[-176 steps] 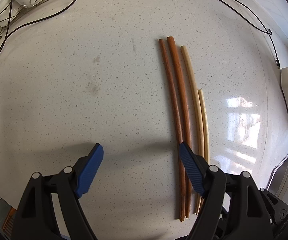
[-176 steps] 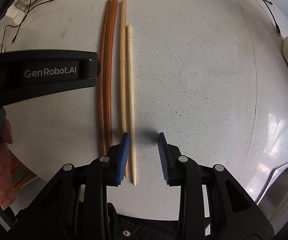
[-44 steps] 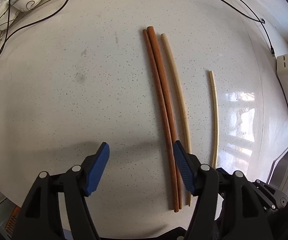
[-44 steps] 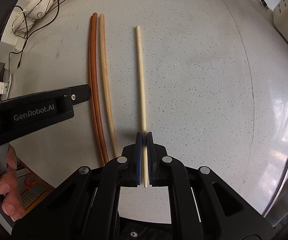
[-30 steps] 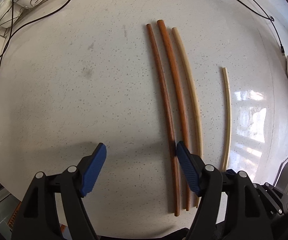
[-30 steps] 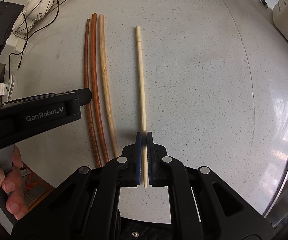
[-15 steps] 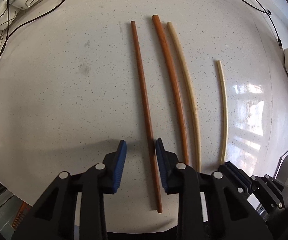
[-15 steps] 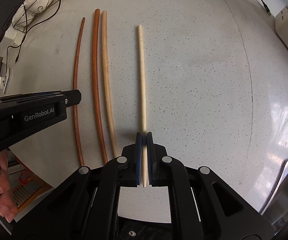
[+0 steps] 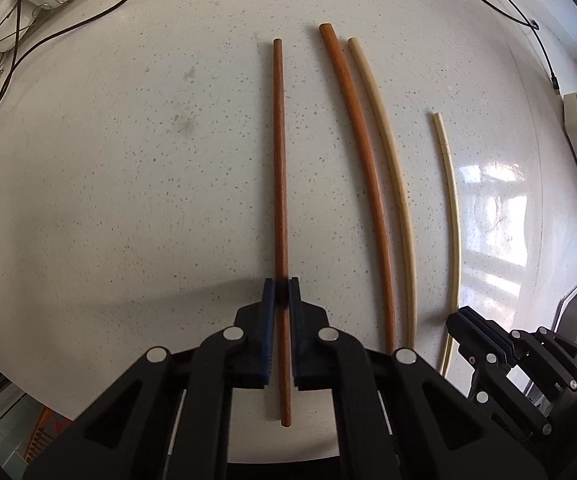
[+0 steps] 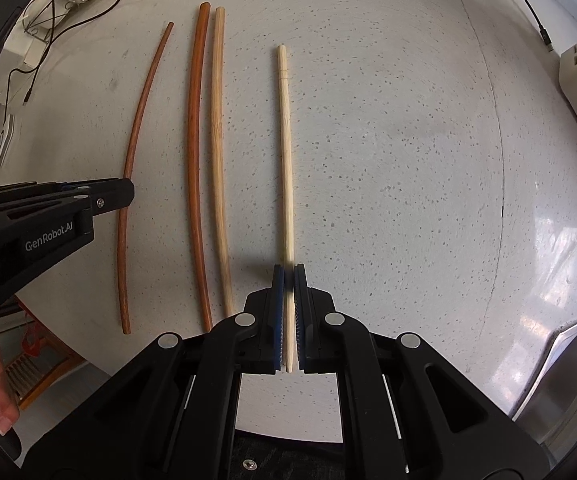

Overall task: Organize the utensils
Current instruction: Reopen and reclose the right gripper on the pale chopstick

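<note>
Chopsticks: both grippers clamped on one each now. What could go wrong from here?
1. The left gripper pinches the dark brown chopstick near one end, so the long free end may droop or pivot on lifting.
2. The right gripper holds the thin pale chopstick the same way, so it could twist between the pads.
3. The orange-brown chopstick and the tan chopstick lie close together between the two grippers; a sideways sweep could knock them.

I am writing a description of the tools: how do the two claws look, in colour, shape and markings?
Both claws, left and right, are black plastic frames with silver round rivets and blue ribbed pads. The left one carries white lettering "GenRobot.AI" on its side.
</note>
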